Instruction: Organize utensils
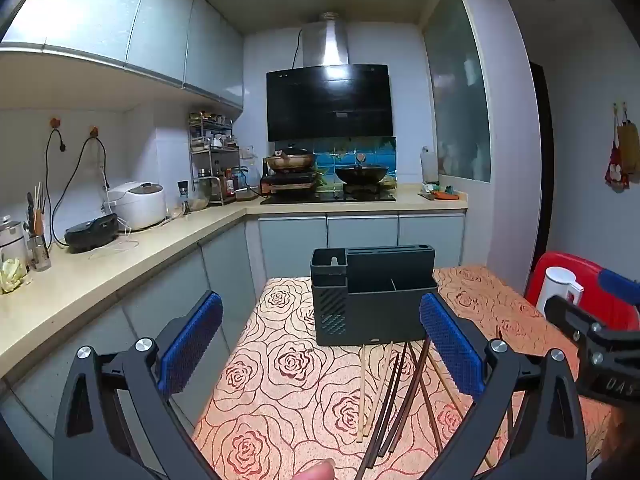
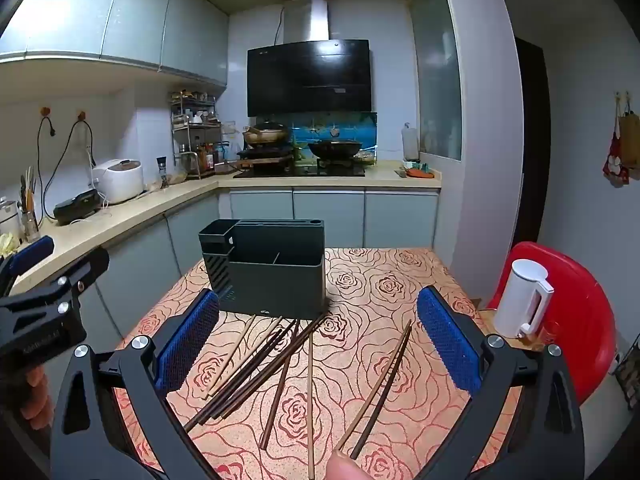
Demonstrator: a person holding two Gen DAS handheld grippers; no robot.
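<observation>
A dark grey utensil holder (image 1: 372, 300) (image 2: 268, 272) with several compartments stands on the rose-patterned table (image 1: 280, 360) (image 2: 380, 280). Several brown and light wooden chopsticks (image 1: 394, 392) (image 2: 256, 364) lie loose on the cloth in front of it; one pair (image 2: 384, 380) lies apart to the right. My left gripper (image 1: 322, 344) is open and empty, above the table's left part, short of the holder. My right gripper (image 2: 318, 340) is open and empty above the chopsticks. Each gripper shows at the edge of the other's view.
A white kettle (image 2: 520, 300) (image 1: 558, 288) stands at the table's right edge by a red chair (image 2: 580, 312). A kitchen counter (image 1: 120, 264) with a rice cooker (image 1: 138, 204) runs along the left; a stove with pans (image 1: 328, 184) is at the back.
</observation>
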